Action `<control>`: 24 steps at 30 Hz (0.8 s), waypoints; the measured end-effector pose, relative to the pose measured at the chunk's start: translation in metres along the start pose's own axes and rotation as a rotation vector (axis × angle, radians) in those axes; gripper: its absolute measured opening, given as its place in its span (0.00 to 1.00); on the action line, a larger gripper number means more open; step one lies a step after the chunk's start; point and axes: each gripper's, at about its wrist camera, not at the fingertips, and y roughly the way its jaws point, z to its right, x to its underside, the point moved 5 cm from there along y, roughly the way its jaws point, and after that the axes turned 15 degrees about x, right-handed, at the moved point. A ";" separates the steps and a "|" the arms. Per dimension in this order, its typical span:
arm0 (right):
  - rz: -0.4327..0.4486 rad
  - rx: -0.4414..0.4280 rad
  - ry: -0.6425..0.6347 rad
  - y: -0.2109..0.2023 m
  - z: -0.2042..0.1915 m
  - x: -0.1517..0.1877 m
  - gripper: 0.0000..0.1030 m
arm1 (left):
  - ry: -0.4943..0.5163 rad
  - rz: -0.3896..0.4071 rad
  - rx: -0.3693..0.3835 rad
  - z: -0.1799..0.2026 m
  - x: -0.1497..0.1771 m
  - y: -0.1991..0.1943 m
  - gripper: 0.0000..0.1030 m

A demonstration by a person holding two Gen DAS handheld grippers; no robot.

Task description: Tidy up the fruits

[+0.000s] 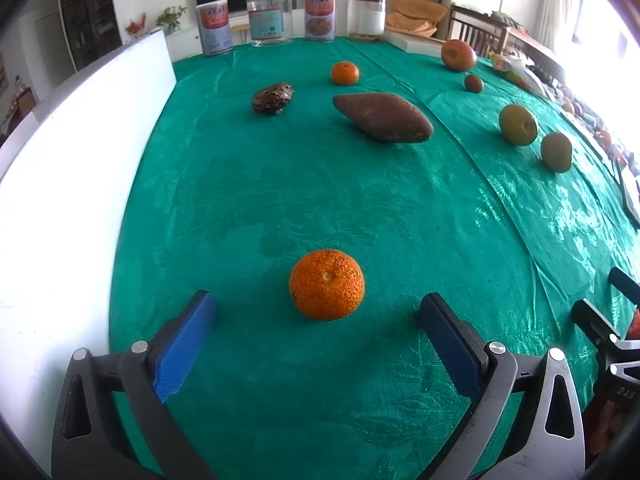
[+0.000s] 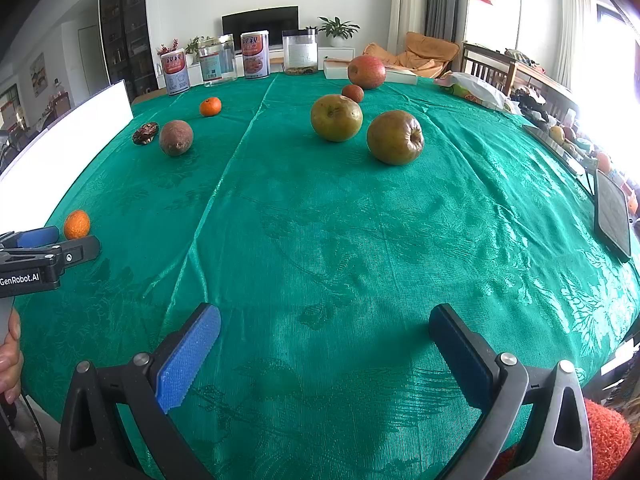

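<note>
A bumpy orange tangerine (image 1: 327, 284) sits on the green tablecloth (image 1: 320, 200) between the tips of my left gripper (image 1: 318, 306). The gripper is open wide and its blue pads stand clear of the fruit on both sides. The right wrist view shows the same tangerine (image 2: 76, 224) at the far left. My right gripper (image 2: 325, 316) is open over bare cloth with nothing in it. Farther back lie a second tangerine (image 1: 345, 73), a sweet potato (image 1: 383, 117), a dark wrinkled fruit (image 1: 272, 97), a red apple (image 1: 458, 55), a small red fruit (image 1: 473, 83) and two green-brown pears (image 2: 336, 117) (image 2: 395, 137).
A white board (image 1: 80, 160) stands along the table's left edge. Cans and jars (image 1: 268, 18) line the far edge, next to a white box (image 2: 338, 69). A tablet (image 2: 612, 216) and a plastic bag (image 2: 476, 88) lie on the right side. A hand (image 2: 10, 356) holds the left gripper's handle.
</note>
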 end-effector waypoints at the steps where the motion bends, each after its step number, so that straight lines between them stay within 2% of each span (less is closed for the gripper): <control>1: 0.000 0.000 0.000 0.000 0.000 0.000 1.00 | 0.001 -0.001 0.002 0.000 0.000 0.000 0.99; 7: 0.000 0.000 0.000 0.000 0.000 0.000 1.00 | -0.001 -0.010 0.023 0.000 0.001 -0.002 0.99; 11: 0.001 -0.001 -0.002 -0.002 0.000 0.002 1.00 | -0.063 0.032 0.123 -0.009 0.004 -0.019 0.97; 15: 0.002 -0.001 -0.001 -0.002 -0.001 0.002 1.00 | -0.057 0.038 0.109 -0.013 0.001 -0.022 0.96; 16: 0.003 0.000 0.000 -0.002 -0.001 0.002 1.00 | -0.052 0.036 0.106 -0.012 -0.001 -0.021 0.92; 17: 0.003 0.001 0.001 -0.002 -0.001 0.002 1.00 | -0.049 0.035 0.108 -0.010 -0.002 -0.019 0.81; 19: 0.003 0.001 0.002 -0.002 -0.001 0.003 1.00 | -0.049 0.017 0.127 -0.005 -0.005 -0.013 0.65; 21: -0.010 -0.008 -0.006 -0.002 -0.001 0.002 1.00 | -0.034 0.024 0.119 0.000 -0.008 -0.011 0.53; 22: -0.034 -0.019 -0.021 -0.003 -0.001 0.002 1.00 | -0.034 0.023 0.119 0.002 -0.009 -0.010 0.30; 24: -0.088 -0.063 -0.015 -0.004 -0.001 -0.004 1.00 | -0.054 0.039 0.129 0.000 -0.009 -0.014 0.29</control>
